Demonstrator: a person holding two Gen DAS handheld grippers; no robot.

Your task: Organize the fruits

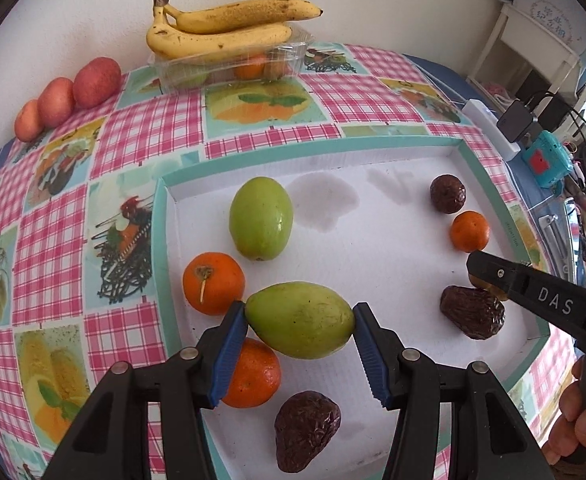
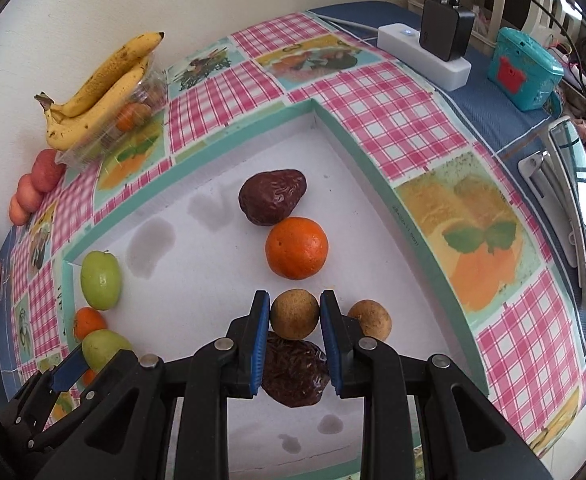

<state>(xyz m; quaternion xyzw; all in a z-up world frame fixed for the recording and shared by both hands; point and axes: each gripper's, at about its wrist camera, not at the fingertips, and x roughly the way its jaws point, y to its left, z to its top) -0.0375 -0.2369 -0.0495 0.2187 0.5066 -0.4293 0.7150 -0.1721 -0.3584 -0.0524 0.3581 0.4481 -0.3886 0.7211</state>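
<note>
Between the blue pads of the left gripper point(image 1: 300, 322) sits a green fruit point(image 1: 301, 320), clamped at both ends above the white floor of the shallow tray point(image 1: 159, 240), near its left wall. Touching it on the left is an orange point(image 1: 214, 283), and a second orange point(image 1: 253, 374) lies just below the left pad. A dark wrinkled fruit point(image 1: 307, 430) rests toward the tray's near edge, and another green fruit point(image 1: 261, 218) stands farther in.

The right gripper point(image 2: 295, 318) pinches a small brown round fruit point(image 2: 295, 314) between its pads, directly over a dark wrinkled fruit point(image 2: 295, 374) near the tray's right wall point(image 2: 425, 256). A second brown round fruit point(image 2: 370, 320) lies just right of the pad. Beyond them an orange point(image 2: 297, 248) touches another dark wrinkled fruit point(image 2: 272, 196).

Against the table's far edge, bananas point(image 1: 221, 26) lie across a clear plastic box point(image 1: 229, 66), with three reddish fruits point(image 1: 69, 98) lined up toward the far left corner.
</note>
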